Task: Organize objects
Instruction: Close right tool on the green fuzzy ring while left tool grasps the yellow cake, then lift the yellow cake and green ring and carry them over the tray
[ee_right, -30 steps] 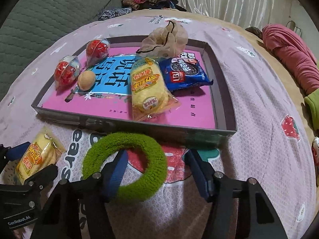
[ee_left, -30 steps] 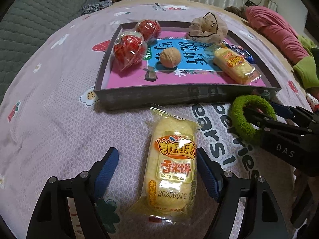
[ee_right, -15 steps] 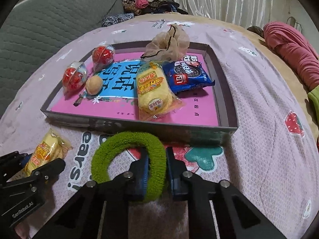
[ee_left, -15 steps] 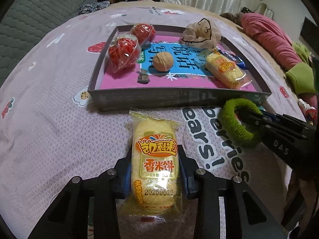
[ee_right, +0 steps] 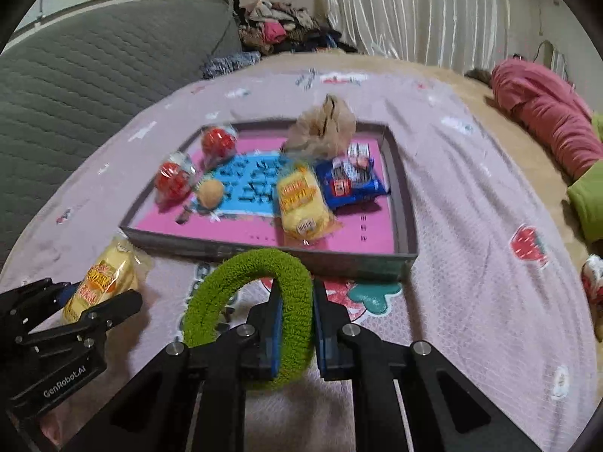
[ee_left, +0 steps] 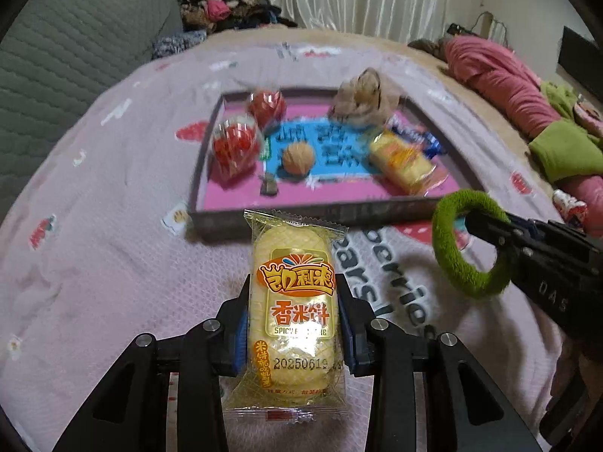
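The left claw [ee_left: 294,324] grasps the rice cracker packet [ee_left: 293,316] above the bed [ee_left: 113,263], its long axis pointing toward the tray [ee_left: 339,218]. The right claw [ee_right: 296,324] is clenched on the green ring [ee_right: 264,301].

A grey quilted sofa [ee_right: 94,75] stands left of the pink strawberry-print bedspread [ee_right: 471,196]. A heap of rumpled clothes [ee_right: 279,30] lies behind that sofa

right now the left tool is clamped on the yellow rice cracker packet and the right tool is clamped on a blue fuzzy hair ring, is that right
Not quite: the fuzzy hair ring is green, not blue, as the right wrist view shows. The right tool is clamped on one side of it. The rest holds: the left tool is clamped on the yellow rice cracker packet.
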`<state>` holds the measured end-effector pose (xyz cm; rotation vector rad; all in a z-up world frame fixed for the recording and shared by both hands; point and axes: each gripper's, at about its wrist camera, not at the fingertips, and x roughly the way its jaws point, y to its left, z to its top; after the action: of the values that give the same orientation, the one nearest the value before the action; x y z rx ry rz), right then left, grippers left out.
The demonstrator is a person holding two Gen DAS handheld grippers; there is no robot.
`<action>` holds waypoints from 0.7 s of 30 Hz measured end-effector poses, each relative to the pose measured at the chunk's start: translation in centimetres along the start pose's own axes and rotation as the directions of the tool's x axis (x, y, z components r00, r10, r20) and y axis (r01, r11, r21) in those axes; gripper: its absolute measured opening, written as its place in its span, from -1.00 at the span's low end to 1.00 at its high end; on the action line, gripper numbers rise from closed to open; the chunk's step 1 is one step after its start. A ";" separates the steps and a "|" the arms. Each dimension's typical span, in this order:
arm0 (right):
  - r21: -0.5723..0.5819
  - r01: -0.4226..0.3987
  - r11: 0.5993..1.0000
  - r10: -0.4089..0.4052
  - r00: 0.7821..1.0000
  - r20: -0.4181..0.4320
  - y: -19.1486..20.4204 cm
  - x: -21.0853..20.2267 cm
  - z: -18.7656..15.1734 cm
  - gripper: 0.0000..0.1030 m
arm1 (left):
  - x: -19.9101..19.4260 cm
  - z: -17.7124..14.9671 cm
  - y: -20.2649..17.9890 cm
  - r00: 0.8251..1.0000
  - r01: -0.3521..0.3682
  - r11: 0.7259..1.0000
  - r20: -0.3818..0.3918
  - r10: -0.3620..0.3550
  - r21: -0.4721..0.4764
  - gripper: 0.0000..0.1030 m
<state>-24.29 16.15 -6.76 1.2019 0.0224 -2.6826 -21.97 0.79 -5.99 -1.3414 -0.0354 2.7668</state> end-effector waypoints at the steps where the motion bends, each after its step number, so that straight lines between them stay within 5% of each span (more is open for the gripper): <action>1: -0.008 -0.001 1.000 0.001 1.000 0.009 0.2 -0.7 0.1 -0.73 | -0.7 0.2 0.0 1.000 -0.001 1.000 0.014 0.001 -0.001 -0.25; 14: -0.090 -0.007 0.996 0.027 0.976 0.217 3.3 -12.4 1.3 -0.73 | -11.7 1.6 0.8 0.980 -0.049 0.999 0.195 0.051 -0.017 -0.25; 21: -0.117 -0.003 0.993 0.034 0.962 0.269 3.6 -14.9 2.1 -0.73 | -14.6 2.9 0.4 0.965 -0.069 0.998 0.253 0.067 -0.002 -0.25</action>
<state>-15.45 15.04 5.92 0.7903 0.1229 -2.7621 -15.22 -0.58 7.22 -0.9966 0.0078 2.9749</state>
